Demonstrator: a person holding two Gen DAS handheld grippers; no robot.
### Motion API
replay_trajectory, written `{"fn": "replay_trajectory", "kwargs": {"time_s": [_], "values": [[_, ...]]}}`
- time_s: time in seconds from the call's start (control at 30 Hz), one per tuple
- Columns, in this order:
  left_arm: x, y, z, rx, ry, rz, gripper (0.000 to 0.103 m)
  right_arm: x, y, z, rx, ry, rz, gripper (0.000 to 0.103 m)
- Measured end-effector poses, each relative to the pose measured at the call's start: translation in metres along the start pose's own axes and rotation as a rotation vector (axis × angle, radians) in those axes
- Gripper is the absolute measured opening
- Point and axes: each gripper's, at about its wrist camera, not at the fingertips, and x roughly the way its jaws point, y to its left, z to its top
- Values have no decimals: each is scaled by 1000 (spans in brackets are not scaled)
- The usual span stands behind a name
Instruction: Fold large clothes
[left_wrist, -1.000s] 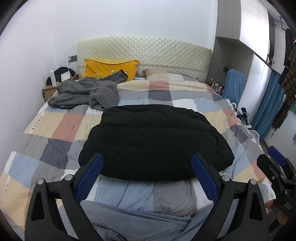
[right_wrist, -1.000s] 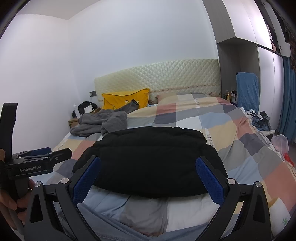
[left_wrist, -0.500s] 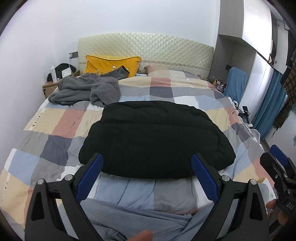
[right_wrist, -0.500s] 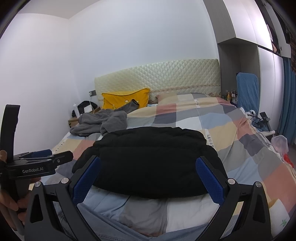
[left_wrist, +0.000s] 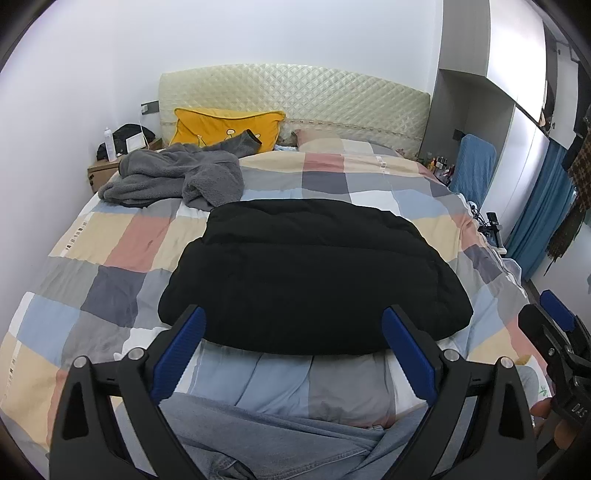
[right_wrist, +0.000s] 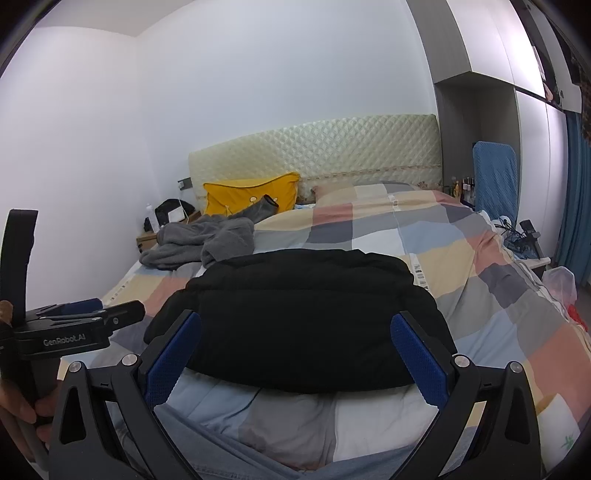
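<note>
Both grippers hang spread and empty at the bed's foot: left gripper (left_wrist: 291, 354), right gripper (right_wrist: 295, 354). At 12 o'clock from each lies the folded black jacket (left_wrist: 314, 273), long axis 9-to-3 across the checked quilt (left_wrist: 110, 243), roughly equally near both.

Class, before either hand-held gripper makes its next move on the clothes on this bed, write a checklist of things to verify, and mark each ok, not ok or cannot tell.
1. Left hand-held gripper open, holding nothing: ok.
2. Right hand-held gripper open, holding nothing: ok.
3. Black jacket lies in a compact fold on the checked quilt: ok.
4. Black jacket clear of both grippers' fingers: ok.
5. Grey fleece garment folded: not ok, it lies crumpled near the yellow pillow.
6. Whether the jacket's hidden layers lie smooth: cannot tell.
</note>
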Motion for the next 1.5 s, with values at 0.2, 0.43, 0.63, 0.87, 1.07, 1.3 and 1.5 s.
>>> {"fn": "replay_trajectory", "kwargs": {"time_s": [0.2,0.43,0.63,0.87,1.07,1.3,1.5], "values": [[0,0,0,-2,4,-13,97,0,-2,0,2,0,-4,103],[-2,-1,2,-1,-3,-8,97,0,-2,0,4,6,-1,103],[-2,-4,2,-3,5,-11,97,1,-2,0,6,3,0,103],[-2,-6,1,-3,-12,7,97,1,-2,-1,12,-3,-11,103],[1,-8,1,-6,-1,2,97,1,-2,-1,14,-6,-13,103],[1,-7,1,-6,-3,0,99,1,-3,-2,17,-3,-11,103],[-1,-10,2,-3,-9,3,100,2,-3,-2,17,-1,-10,103]]}}
